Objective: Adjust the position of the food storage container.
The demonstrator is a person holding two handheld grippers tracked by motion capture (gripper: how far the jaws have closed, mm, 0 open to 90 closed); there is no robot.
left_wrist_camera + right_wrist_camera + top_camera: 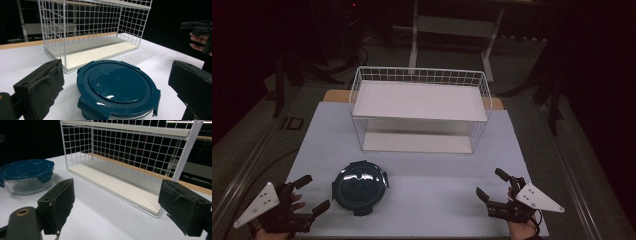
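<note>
Dark room (262,40); container (360,187) base cropped, left gripper view.

**Both grippers open, held low at the frame's bottom corners**

Left gripper (310,194) sits at the lower left of the high view, jaws spread wide and empty, angled toward upper right. Right gripper (492,185) sits at the lower right, jaws likewise parted and empty, angled toward upper left. A hand (521,227) grips each from below.

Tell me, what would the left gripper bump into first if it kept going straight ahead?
Most likely the round container with the blue lid. It sits right between the open jaws of the left gripper, with the white wire rack farther behind it.
</note>
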